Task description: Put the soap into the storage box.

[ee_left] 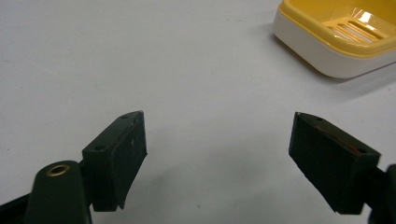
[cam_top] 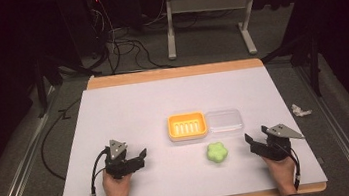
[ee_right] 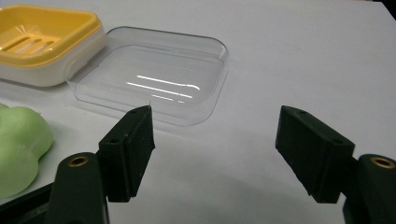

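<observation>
High view: both claws rest low on the white surface [cam_top: 128,103] in the lower part of the frame, the left claw [cam_top: 143,157] at lower left and the right claw [cam_top: 249,143] at lower right, each held by a hand coming in from the bottom edge. Each stands wide open with nothing between its jaws, which the two gripper views confirm.

The green soap [cam_top: 217,152] lies between them, nearer the right claw, just below the middle of the frame. It is a lobed, flower-like lump, roughly as wide as it is long, so it has no clear long axis and points no particular way. In the right gripper view it sits at the lower left edge [ee_right: 18,144], apart from the jaws.

Above it, at centre frame, the yellow dish [cam_top: 186,126] and the clear lid [cam_top: 223,120] sit side by side, touching, long axes running left to right across the frame. The lid lies hollow side up beside the dish, probably so the slotted tray is free to take the soap. Claws spread at either side suit a start: I judge the right one better placed to reach the soap.
</observation>
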`<state>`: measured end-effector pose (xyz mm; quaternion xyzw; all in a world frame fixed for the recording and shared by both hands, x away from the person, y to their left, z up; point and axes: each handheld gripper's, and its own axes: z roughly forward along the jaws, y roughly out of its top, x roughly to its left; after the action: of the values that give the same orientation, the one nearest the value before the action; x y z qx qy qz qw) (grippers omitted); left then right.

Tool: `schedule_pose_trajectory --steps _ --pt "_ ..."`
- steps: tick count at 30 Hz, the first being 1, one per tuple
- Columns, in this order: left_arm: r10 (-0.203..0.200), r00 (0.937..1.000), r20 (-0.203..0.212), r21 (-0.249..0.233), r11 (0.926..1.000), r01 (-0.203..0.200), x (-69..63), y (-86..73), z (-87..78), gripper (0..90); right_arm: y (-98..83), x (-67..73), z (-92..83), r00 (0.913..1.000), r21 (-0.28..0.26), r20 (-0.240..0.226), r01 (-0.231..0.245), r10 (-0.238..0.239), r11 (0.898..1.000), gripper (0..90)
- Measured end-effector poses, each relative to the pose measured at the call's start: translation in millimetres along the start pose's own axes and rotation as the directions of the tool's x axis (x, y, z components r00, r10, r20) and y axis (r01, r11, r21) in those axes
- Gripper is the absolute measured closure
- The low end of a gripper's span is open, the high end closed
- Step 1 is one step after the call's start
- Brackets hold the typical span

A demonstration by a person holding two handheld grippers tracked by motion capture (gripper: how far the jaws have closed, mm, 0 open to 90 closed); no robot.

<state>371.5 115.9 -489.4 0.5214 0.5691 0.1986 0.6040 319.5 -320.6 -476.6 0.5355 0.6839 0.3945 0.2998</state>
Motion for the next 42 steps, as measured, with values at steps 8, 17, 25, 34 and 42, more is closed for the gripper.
schedule_pose_trajectory --steps 8,17,25,34,42 --pt "-0.001 1.0 0.003 -0.001 1.0 0.001 0.2 0.2 -0.4 19.7 0.0 -0.6 0.2 0.9999 0.0 0.01 -0.013 0.013 1.0 28.6" --pt "0.002 1.0 0.002 0.001 1.0 -0.002 0.4 0.2 -0.4 20.1 1.4 8.5 5.1 0.9964 0.048 0.062 0.056 -0.059 0.997 28.1" --pt "0.001 1.0 0.004 -0.001 1.0 -0.001 0.0 0.1 -0.4 20.0 1.2 6.5 3.2 0.9982 0.034 0.045 0.039 -0.041 0.999 25.6" --pt "0.002 1.0 0.008 0.003 1.0 -0.002 0.4 0.3 -0.7 20.0 2.1 3.3 2.8 0.9995 0.03 0.014 0.029 -0.029 0.999 23.9" --pt "-0.002 0.9999 0.011 0.003 1.0 0.002 0.4 0.5 -0.9 20.5 4.9 4.1 0.8 0.9991 0.037 -0.019 0.037 -0.036 0.999 27.8"
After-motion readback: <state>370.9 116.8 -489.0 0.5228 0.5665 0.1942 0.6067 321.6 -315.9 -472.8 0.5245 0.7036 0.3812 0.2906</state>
